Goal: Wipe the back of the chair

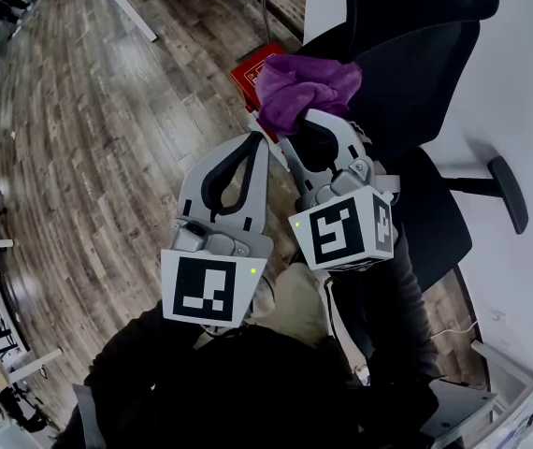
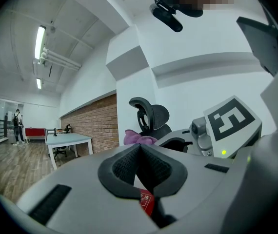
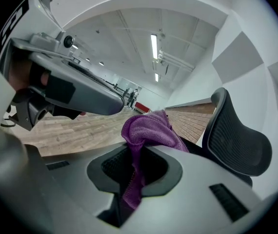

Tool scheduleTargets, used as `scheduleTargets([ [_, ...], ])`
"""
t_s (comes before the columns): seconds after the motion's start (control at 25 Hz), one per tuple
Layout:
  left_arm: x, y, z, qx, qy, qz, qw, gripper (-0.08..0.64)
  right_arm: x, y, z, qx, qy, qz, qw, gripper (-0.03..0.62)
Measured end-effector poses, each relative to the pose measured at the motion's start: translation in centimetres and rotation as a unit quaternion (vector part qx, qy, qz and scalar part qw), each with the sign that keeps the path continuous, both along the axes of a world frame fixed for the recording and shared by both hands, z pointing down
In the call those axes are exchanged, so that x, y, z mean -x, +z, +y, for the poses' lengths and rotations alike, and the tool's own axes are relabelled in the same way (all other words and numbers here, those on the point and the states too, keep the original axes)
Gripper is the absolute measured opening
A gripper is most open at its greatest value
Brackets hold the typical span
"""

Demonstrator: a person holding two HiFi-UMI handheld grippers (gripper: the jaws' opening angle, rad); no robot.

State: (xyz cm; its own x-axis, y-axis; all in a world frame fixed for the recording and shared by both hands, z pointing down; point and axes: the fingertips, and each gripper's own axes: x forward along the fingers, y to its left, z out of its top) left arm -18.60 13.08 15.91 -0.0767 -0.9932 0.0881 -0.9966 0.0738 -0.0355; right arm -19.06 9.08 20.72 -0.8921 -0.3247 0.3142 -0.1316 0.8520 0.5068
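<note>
A black mesh office chair [image 1: 416,54] stands at the upper right, its backrest [image 3: 236,140] just right of my right gripper. My right gripper [image 1: 311,120] is shut on a bunched purple cloth [image 1: 306,90], which bulges out past the fingertips and hangs close to the chair without clearly touching it. In the right gripper view the cloth [image 3: 148,130] runs down between the jaws. My left gripper [image 1: 251,141] is beside it on the left, shut with nothing in it. From the left gripper view I see the chair [image 2: 151,116] with its headrest and the cloth [image 2: 139,138] ahead.
A red box [image 1: 251,71] lies on the wooden floor beneath the cloth. The chair's armrest [image 1: 508,193] sticks out at the right by a white wall. A white table [image 2: 68,141] and a brick wall are farther off. My dark sleeves fill the bottom.
</note>
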Motion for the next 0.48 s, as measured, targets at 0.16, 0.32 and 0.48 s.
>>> scheduleTargets([
  [0.16, -0.01, -0.07, 0.00, 0.001, 0.002, -0.003, 1.0000, 0.009, -0.08, 0.46, 0.28, 0.007, -0.004, 0.003, 1.000, 0.046],
  [0.32, -0.04, -0.06, -0.06, 0.003, 0.004, -0.004, 1.0000, 0.009, -0.10, 0.68, 0.35, 0.018, -0.004, 0.002, 1.000, 0.046],
  [0.48, -0.46, 0.15, -0.52, -0.001, 0.001, -0.005, 1.0000, 0.009, -0.30, 0.70, 0.04, 0.064, -0.003, -0.018, 0.998, 0.046],
])
